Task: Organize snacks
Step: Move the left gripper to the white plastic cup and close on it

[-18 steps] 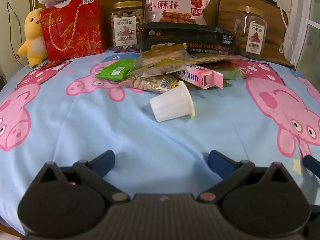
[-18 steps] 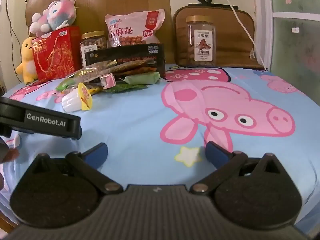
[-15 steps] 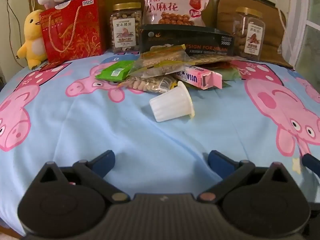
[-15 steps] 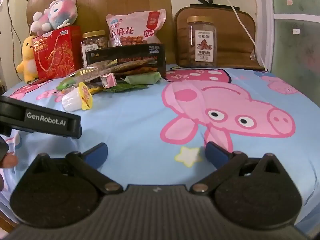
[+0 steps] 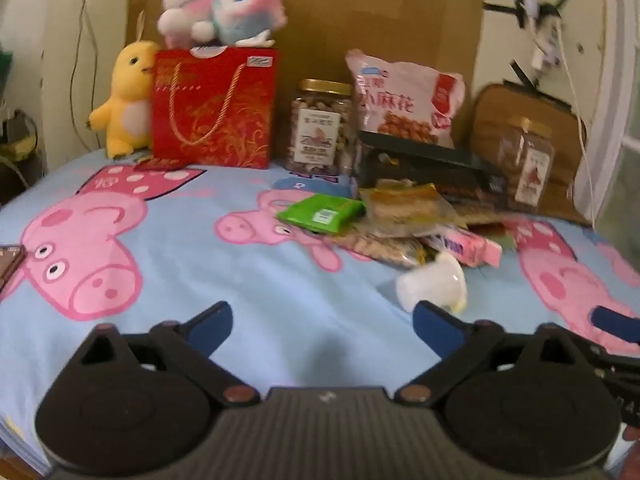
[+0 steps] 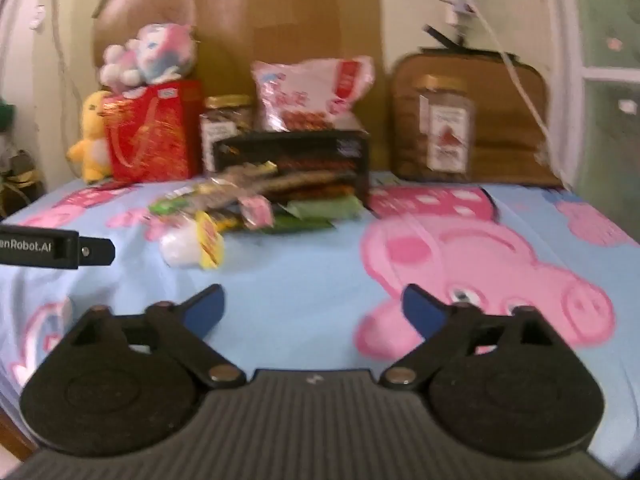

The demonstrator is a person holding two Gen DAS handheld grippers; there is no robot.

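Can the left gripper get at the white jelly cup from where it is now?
Probably yes: left gripper is open, and the white jelly cup lies on its side just ahead-right, clear of the snack pile, nothing between.

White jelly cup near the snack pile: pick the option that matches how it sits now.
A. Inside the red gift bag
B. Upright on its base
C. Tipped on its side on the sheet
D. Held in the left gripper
C. The white jelly cup lies on its side on the blue sheet, yellow lid facing sideways, ahead of the open left gripper.
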